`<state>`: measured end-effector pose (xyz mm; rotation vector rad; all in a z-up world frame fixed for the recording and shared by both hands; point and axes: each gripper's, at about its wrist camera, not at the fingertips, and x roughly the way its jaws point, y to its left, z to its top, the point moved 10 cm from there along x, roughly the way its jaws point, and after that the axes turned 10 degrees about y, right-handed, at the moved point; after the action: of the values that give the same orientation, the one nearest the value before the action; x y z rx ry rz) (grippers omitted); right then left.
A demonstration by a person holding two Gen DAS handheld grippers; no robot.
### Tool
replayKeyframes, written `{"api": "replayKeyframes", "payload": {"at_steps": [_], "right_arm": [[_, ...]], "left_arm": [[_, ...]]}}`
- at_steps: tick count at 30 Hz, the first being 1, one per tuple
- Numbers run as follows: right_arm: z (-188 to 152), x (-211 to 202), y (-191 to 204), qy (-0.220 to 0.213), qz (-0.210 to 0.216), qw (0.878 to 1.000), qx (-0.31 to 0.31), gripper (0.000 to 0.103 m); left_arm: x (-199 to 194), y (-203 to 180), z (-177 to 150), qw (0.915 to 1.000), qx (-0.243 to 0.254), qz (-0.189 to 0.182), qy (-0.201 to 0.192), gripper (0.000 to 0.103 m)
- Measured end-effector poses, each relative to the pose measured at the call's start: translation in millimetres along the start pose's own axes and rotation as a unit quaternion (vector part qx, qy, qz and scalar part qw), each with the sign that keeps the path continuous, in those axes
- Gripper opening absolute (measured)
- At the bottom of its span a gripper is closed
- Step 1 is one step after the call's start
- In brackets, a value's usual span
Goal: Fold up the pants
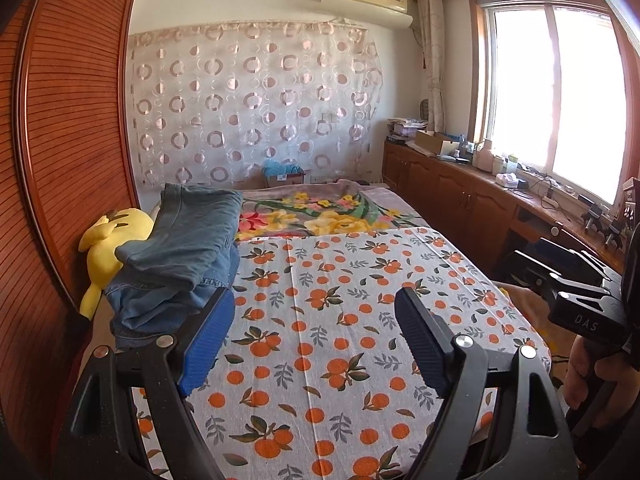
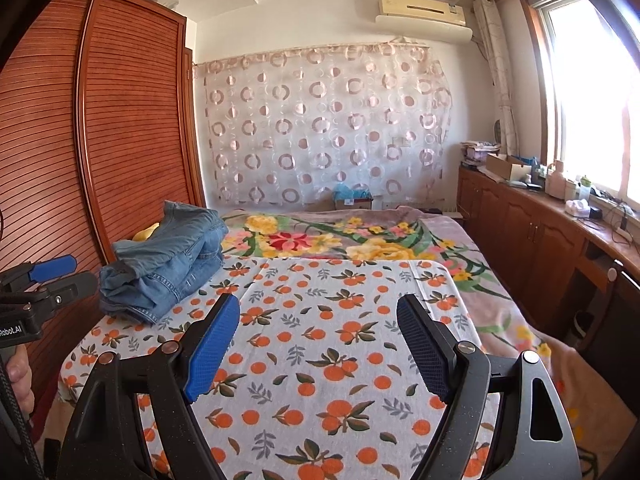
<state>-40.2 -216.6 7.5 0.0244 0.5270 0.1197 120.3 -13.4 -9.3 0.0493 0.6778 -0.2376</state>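
Observation:
Blue denim pants (image 1: 180,256) lie in a folded pile at the left edge of the bed, on the orange-print sheet (image 1: 320,320); they also show in the right wrist view (image 2: 168,260). My left gripper (image 1: 316,300) is open and empty, just right of the pile, its left finger close to the denim. My right gripper (image 2: 320,308) is open and empty above the sheet, right of the pile. The left gripper shows at the left edge of the right wrist view (image 2: 64,270). The right gripper's body shows at the right edge of the left wrist view (image 1: 576,280).
A yellow plush toy (image 1: 108,248) lies behind the pile against the wooden wardrobe (image 1: 68,140). A floral blanket (image 2: 360,240) covers the far half of the bed. A wooden cabinet (image 2: 540,232) with clutter runs under the window on the right.

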Motion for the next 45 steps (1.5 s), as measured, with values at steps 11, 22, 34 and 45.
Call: {"api": "replayKeyframes", "payload": {"at_steps": [11, 22, 34, 45], "right_arm": [[2, 5, -7, 0.001, 0.002, 1.000, -0.002, 0.082], [3, 7, -13, 0.001, 0.004, 1.000, -0.003, 0.082], [-1, 8, -14, -0.001, 0.005, 1.000, -0.004, 0.082], [-1, 9, -16, -0.002, 0.006, 1.000, -0.004, 0.082]], "left_arm": [[6, 4, -6, 1.0000, -0.006, 0.000, 0.005, 0.083], [6, 3, -5, 1.0000, -0.005, 0.000, 0.005, 0.083], [5, 3, -5, 1.0000, -0.005, 0.000, 0.004, 0.083], [5, 2, -6, 1.0000, -0.005, 0.001, 0.004, 0.083]]}}
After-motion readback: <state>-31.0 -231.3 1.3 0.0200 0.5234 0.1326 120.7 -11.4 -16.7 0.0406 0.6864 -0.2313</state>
